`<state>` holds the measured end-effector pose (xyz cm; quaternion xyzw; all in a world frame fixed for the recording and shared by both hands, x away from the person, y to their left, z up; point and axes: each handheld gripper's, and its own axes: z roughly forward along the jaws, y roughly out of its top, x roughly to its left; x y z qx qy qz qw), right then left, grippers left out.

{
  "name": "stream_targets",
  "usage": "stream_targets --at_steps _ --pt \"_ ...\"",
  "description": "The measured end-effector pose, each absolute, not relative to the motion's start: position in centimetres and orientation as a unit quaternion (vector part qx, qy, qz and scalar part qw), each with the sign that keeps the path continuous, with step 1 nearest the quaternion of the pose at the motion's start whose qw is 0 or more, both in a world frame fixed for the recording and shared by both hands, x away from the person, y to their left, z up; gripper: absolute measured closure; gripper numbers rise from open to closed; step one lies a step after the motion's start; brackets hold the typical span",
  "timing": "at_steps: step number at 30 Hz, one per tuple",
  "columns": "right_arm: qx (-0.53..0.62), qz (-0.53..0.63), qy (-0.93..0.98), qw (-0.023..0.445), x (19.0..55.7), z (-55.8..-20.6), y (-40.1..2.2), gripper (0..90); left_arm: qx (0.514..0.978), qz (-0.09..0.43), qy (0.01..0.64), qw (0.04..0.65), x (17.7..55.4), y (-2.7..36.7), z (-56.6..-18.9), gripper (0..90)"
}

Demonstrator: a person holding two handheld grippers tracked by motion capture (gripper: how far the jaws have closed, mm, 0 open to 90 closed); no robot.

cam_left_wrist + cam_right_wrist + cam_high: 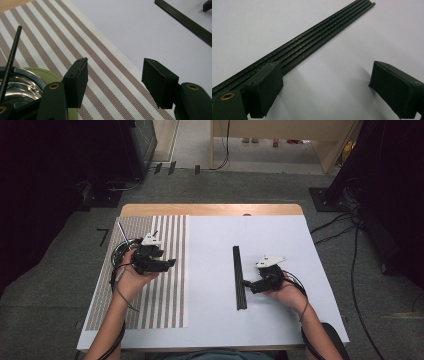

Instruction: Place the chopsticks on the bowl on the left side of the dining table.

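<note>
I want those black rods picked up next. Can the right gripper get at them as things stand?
Probably yes: the right gripper sits open right beside the black rods, with bare white table around them.

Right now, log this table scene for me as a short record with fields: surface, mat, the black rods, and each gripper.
surface: white table top
mat: striped placemat on the table's left part
rods: bundle of thin black rods lying flat on the white surface
left gripper: jaws open, empty, over the mat
right gripper: jaws open, empty, beside the rods
also: a metal bowl on the mat
</note>
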<state>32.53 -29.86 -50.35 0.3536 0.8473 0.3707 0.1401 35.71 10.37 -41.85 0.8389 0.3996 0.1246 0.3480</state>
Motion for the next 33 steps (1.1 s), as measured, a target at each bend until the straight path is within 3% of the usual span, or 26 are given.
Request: stream_targets --at_steps 9,24,27,30,33 --pt "0.354 0.371 0.847 0.140 32.5 -50.3 -29.9 10.9 0.839 0.134 0.386 0.359 35.5 9.1 -42.3 38.7" --pt "0.352 0.371 0.848 0.141 32.5 -50.4 -29.9 10.9 0.843 0.095 0.391 0.357 35.5 6.7 -43.1 37.3" --pt "0.352 0.371 0.848 0.141 32.5 -50.4 -29.9 10.9 0.855 0.112 0.385 0.329 35.3 6.2 -43.3 30.1" --pt "0.352 0.371 0.848 0.141 32.5 -50.4 -29.9 10.9 0.859 0.137 0.373 0.324 35.0 5.7 -43.3 30.8" --pt "0.352 0.371 0.848 0.141 32.6 -50.4 -29.9 10.9 0.850 0.120 0.388 0.334 35.2 5.6 -43.3 30.2"
